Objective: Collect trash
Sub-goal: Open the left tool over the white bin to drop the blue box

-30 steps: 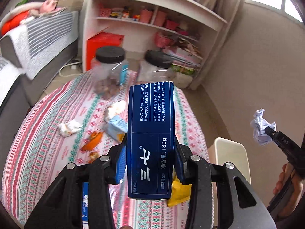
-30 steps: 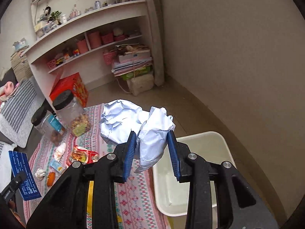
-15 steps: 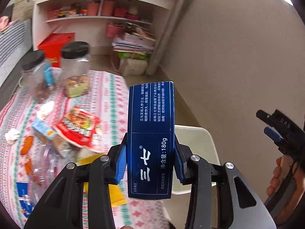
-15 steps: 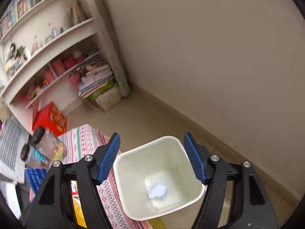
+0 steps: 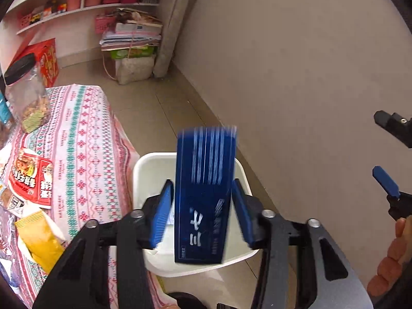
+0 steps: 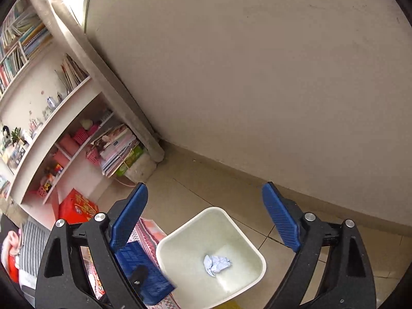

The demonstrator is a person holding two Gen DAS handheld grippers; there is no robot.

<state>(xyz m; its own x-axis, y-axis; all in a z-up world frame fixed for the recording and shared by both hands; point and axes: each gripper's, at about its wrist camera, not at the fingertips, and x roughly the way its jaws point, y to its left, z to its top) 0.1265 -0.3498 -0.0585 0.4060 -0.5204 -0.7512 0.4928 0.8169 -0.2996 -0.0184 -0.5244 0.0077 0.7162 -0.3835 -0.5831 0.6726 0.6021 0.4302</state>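
— Above the white bin [image 5: 144, 164], what's around?

— Table edge [image 5: 113, 118] left, wall right, bare floor beyond.

— The blue box [image 5: 203, 193]?

— Blurred, upright, long axis vertical, between my left gripper [image 5: 203, 213] pads, which stand apart from it. My right gripper [image 6: 203, 221] gapes empty; crumpled paper [image 6: 216, 264] lies inside the bin.

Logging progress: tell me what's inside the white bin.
The right wrist view shows one crumpled paper ball on the bin floor, nothing else. In the left wrist view the blue box, between the left gripper's parted fingers, covers most of the bin's inside.
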